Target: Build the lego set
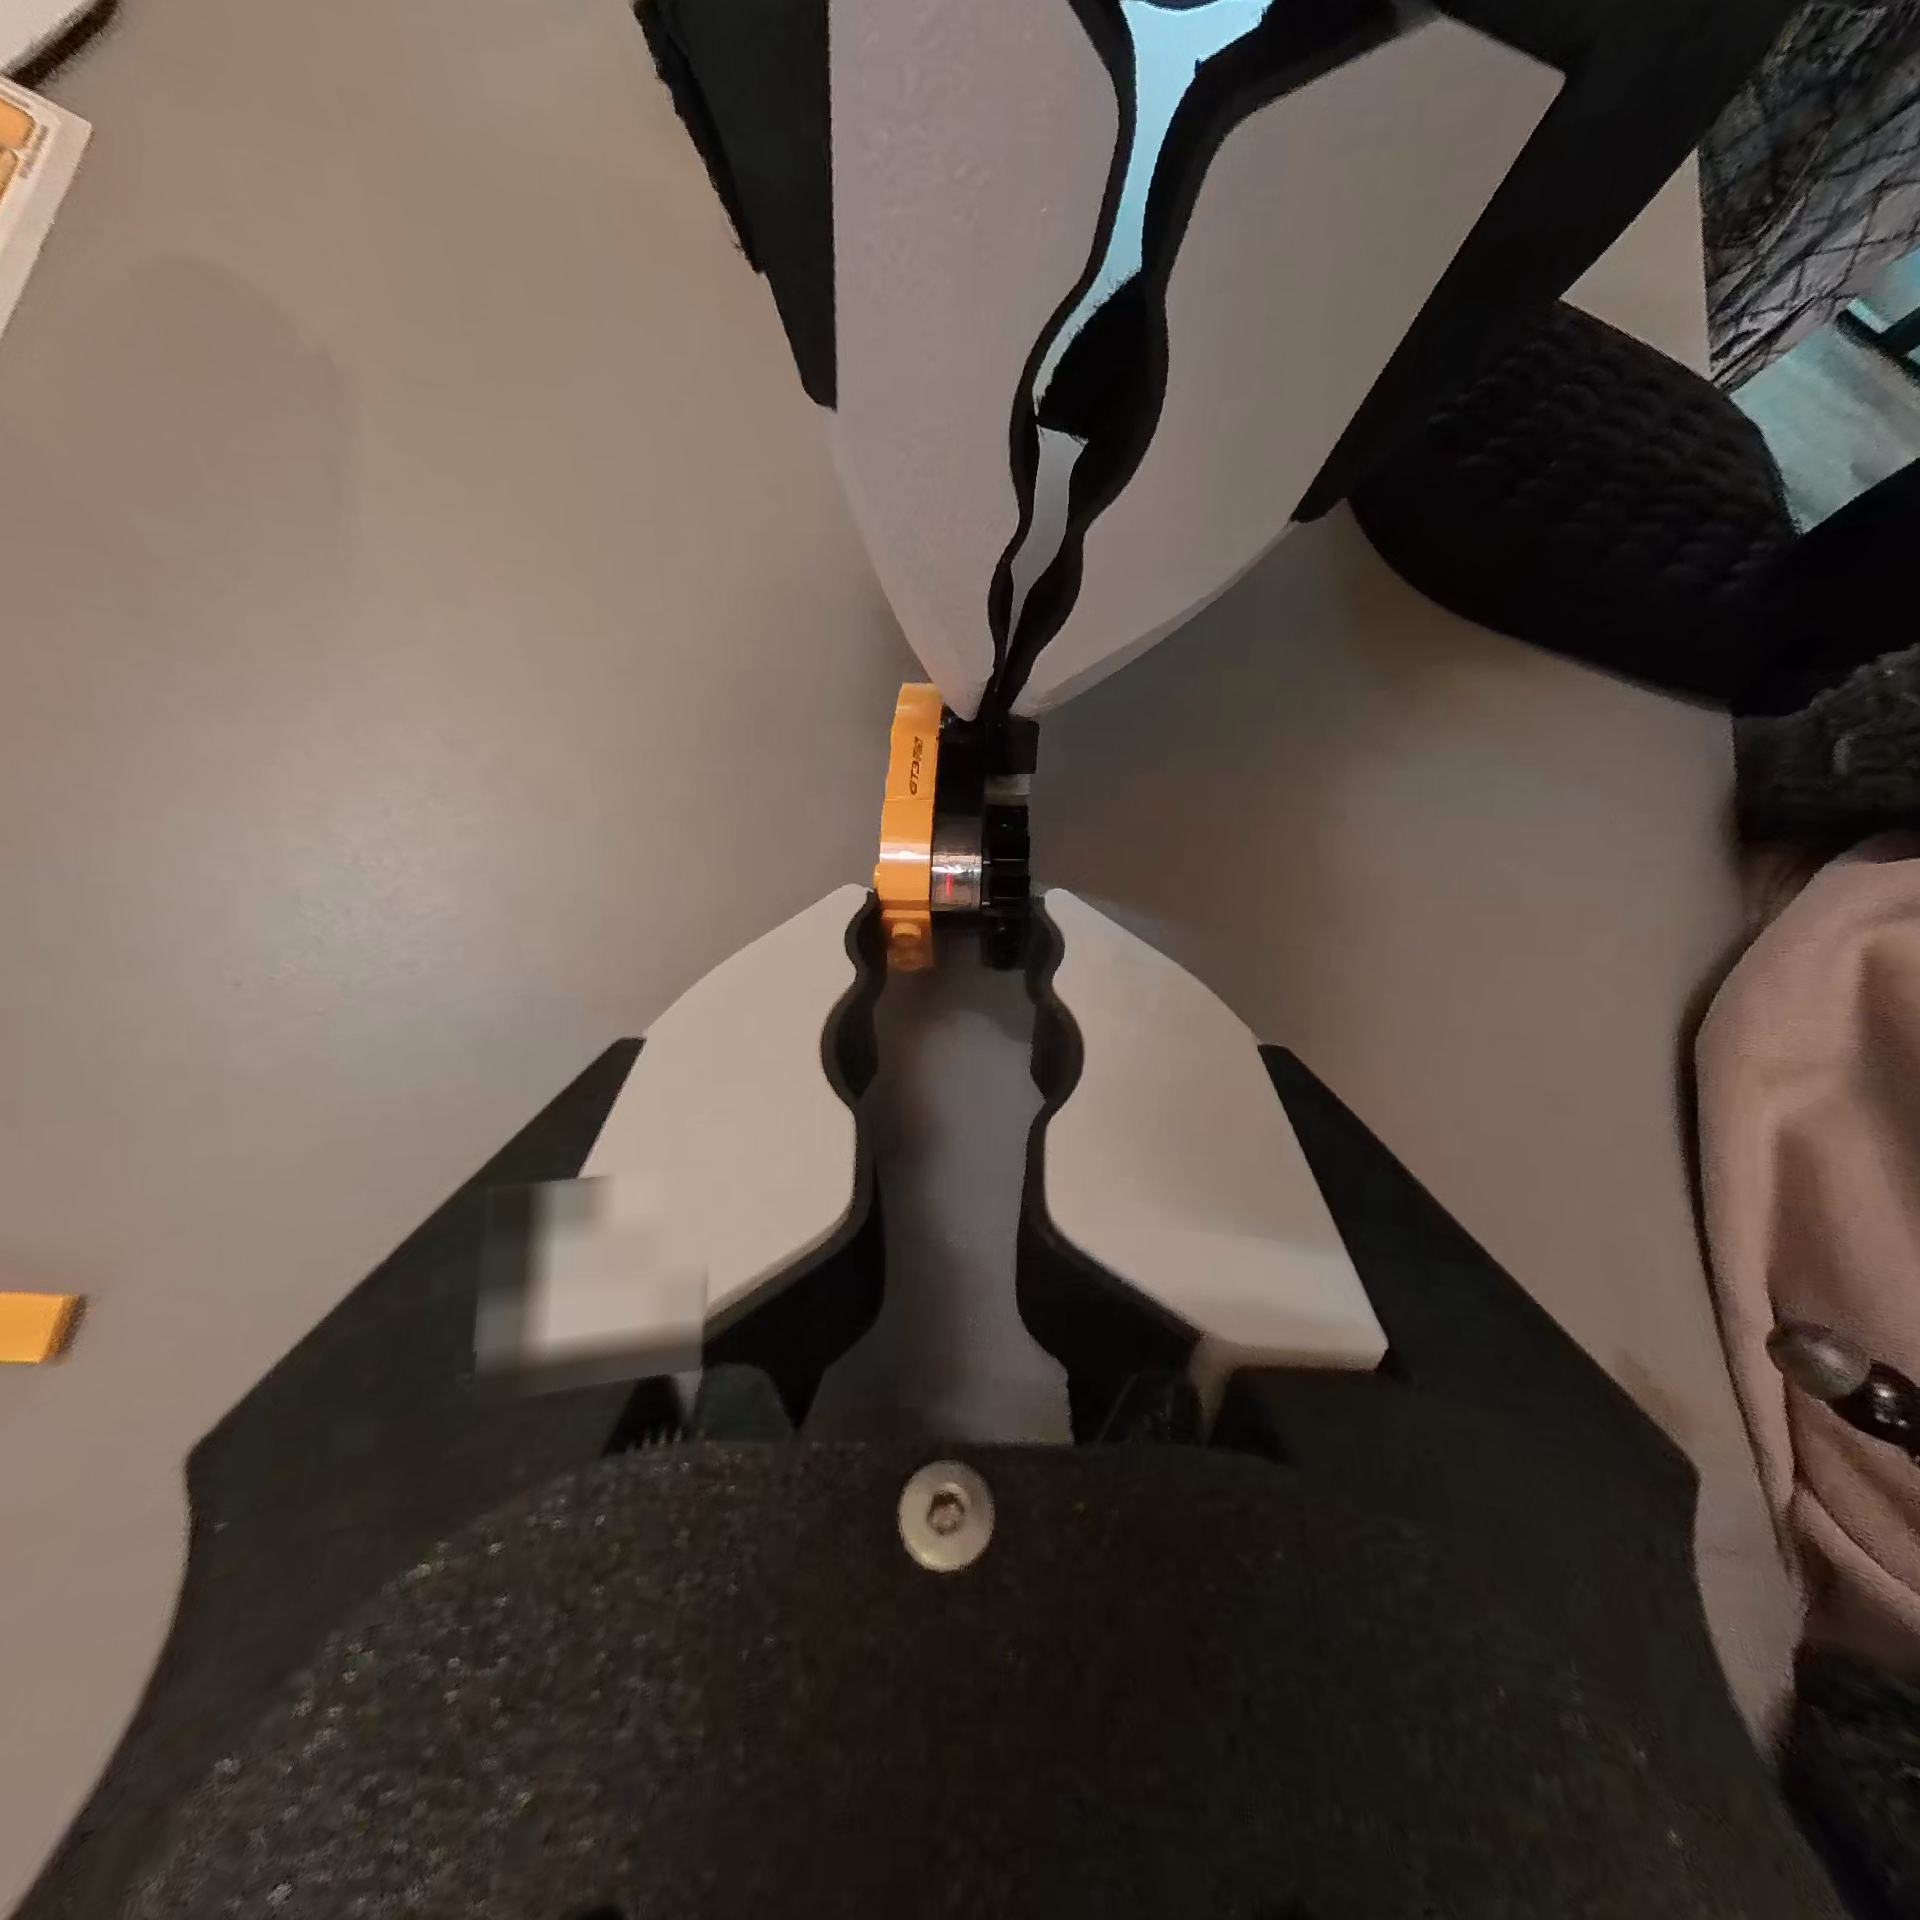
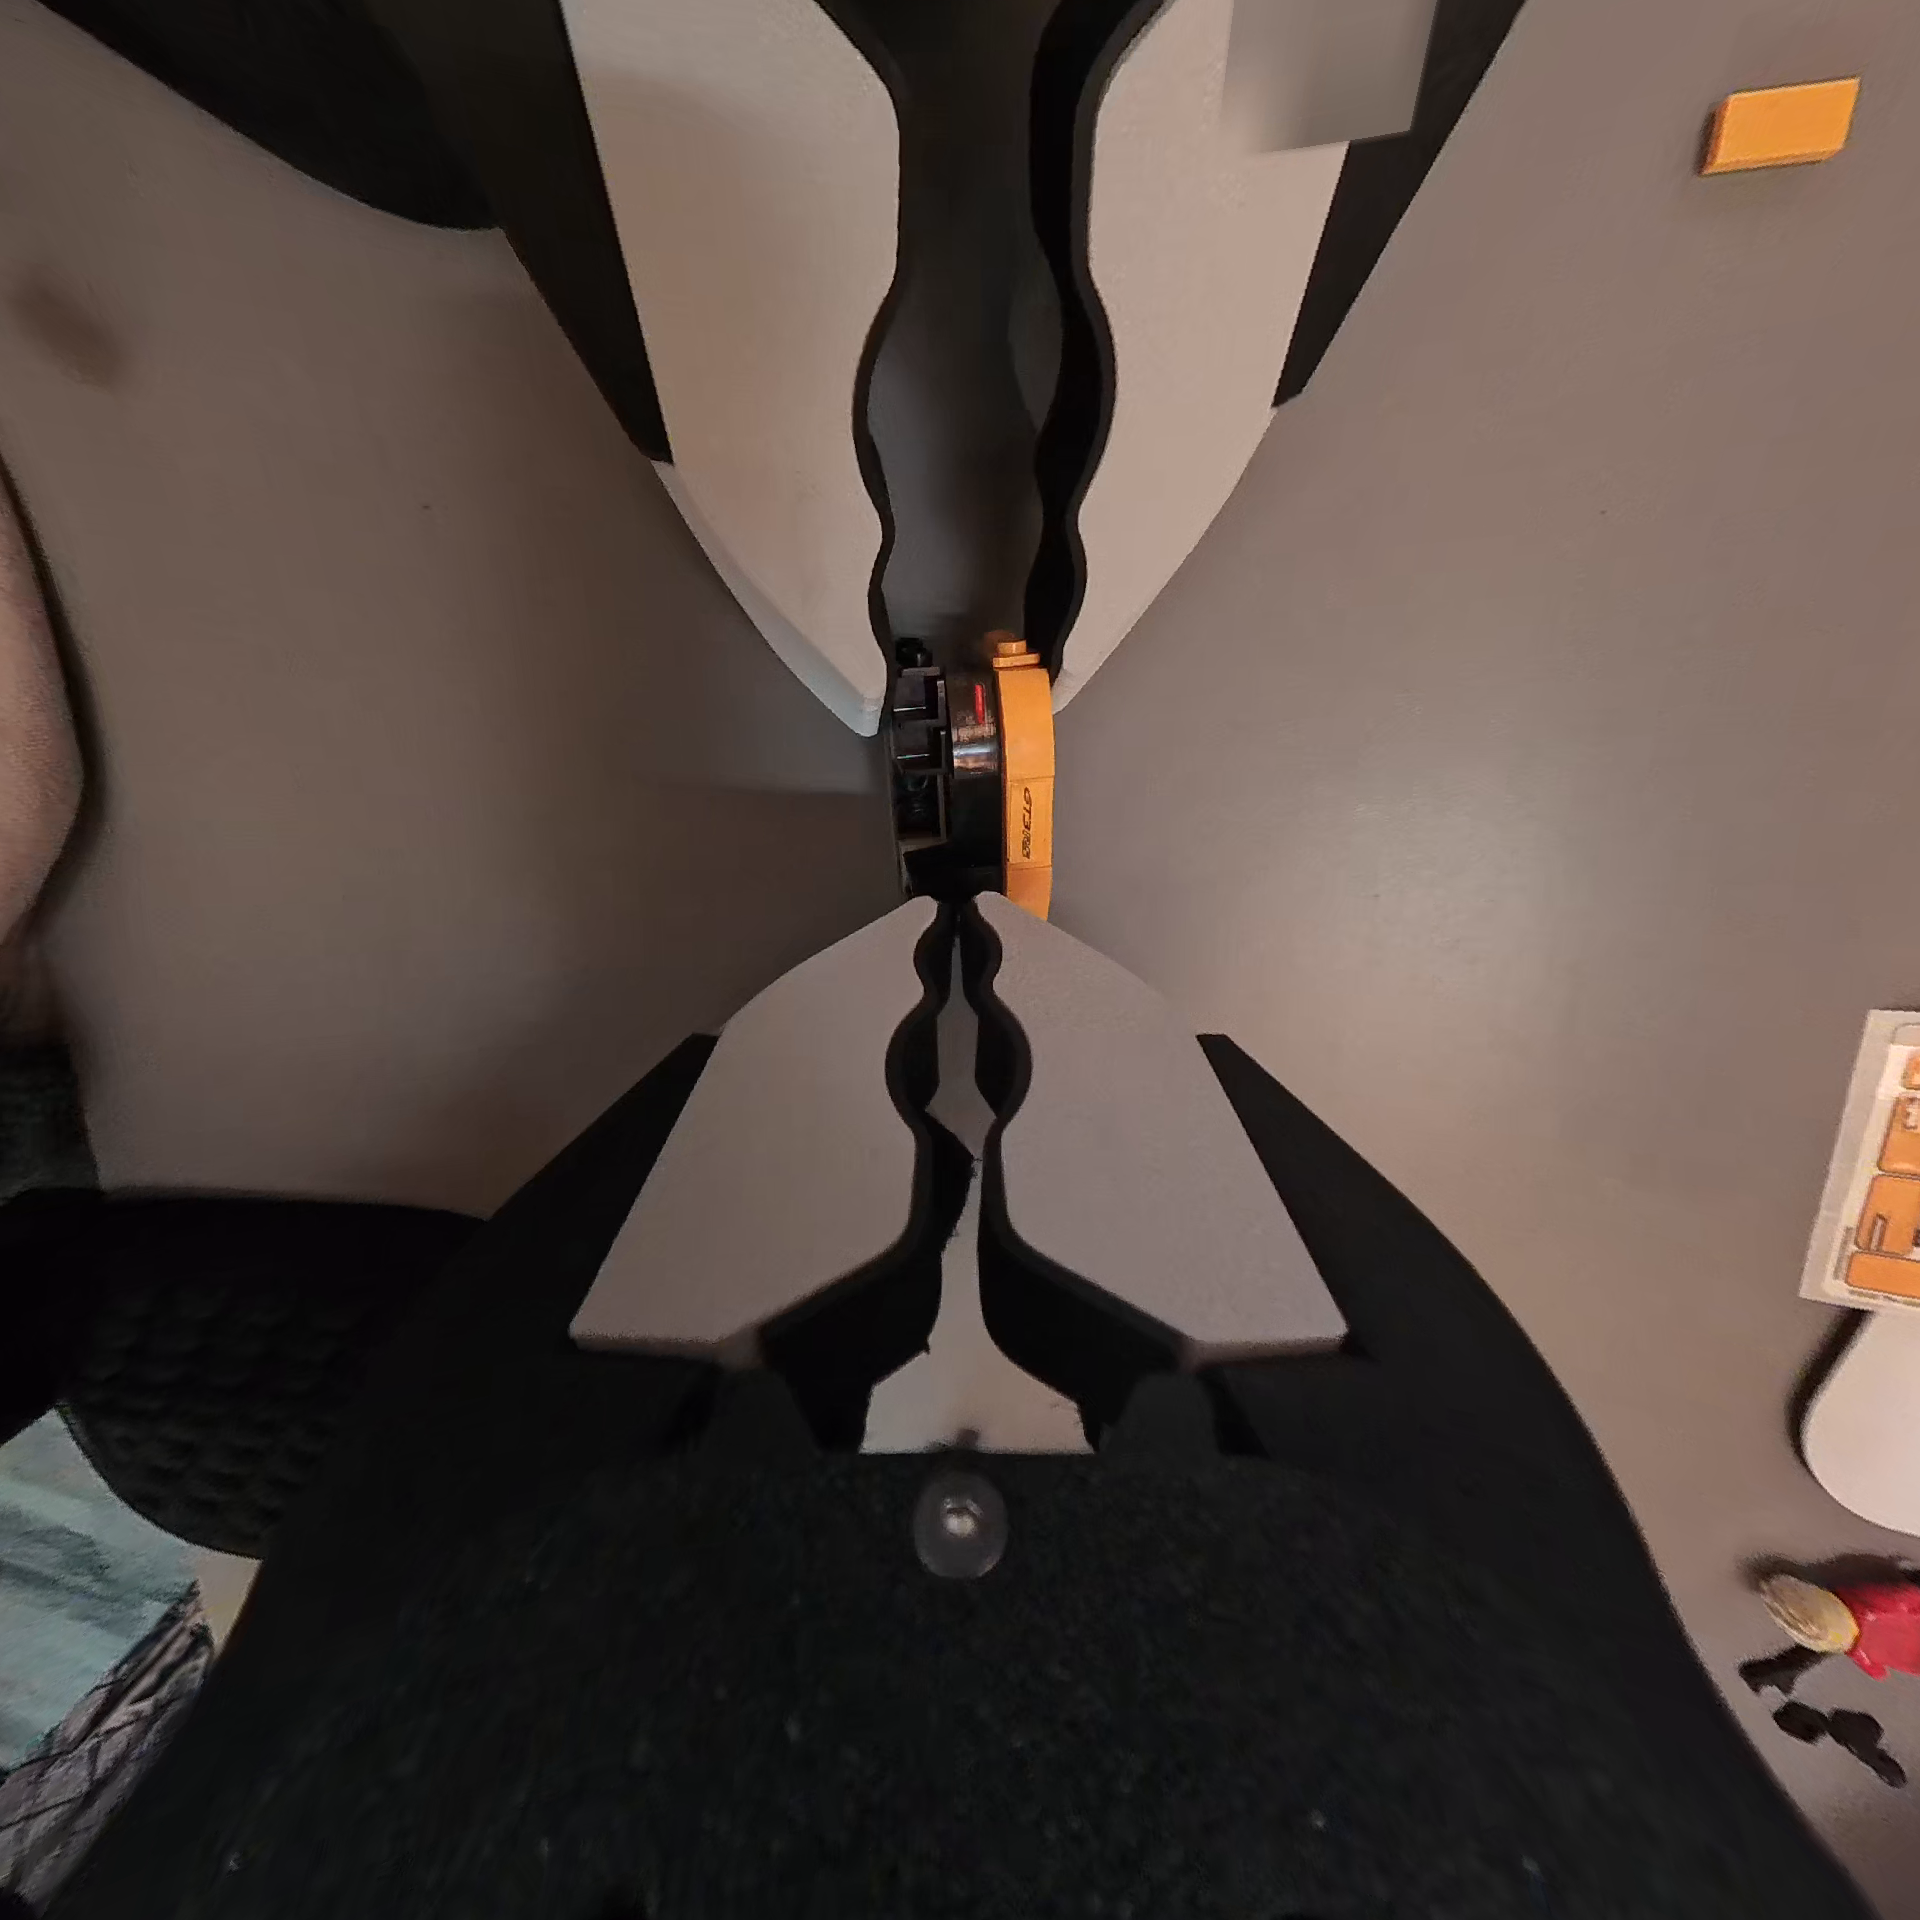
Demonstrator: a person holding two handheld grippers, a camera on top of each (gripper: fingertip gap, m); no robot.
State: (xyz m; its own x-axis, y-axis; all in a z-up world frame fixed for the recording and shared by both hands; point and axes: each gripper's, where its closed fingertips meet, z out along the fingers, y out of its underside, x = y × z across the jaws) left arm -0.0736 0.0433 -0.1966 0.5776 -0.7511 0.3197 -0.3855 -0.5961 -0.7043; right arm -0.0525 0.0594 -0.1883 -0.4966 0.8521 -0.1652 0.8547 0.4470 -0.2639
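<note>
A small lego assembly [image 1: 920, 831] has an orange curved side, a black middle with a silver ring, and black studded parts. It hangs in the air over the grey table [image 1: 416, 623]. My left gripper [image 1: 958, 909] is shut on its near end, one finger on the orange side and one on the black side. My right gripper [image 1: 1003, 709] comes from the opposite side, almost fully shut, and pinches the black edge of the far end. In the right wrist view the right gripper [image 2: 954, 906] grips the assembly [image 2: 1023, 769] from below and the left gripper [image 2: 966, 707] from above.
A loose orange tile [image 2: 1782, 125] lies on the table, also in the left wrist view [image 1: 36, 1328]. A printed sheet [image 2: 1870, 1174], a white part [image 2: 1860, 1455] and small red and black pieces [image 2: 1870, 1642] lie at the right. A person's clothing [image 1: 1818, 1143] and a black chair [image 1: 1558, 499] border the table.
</note>
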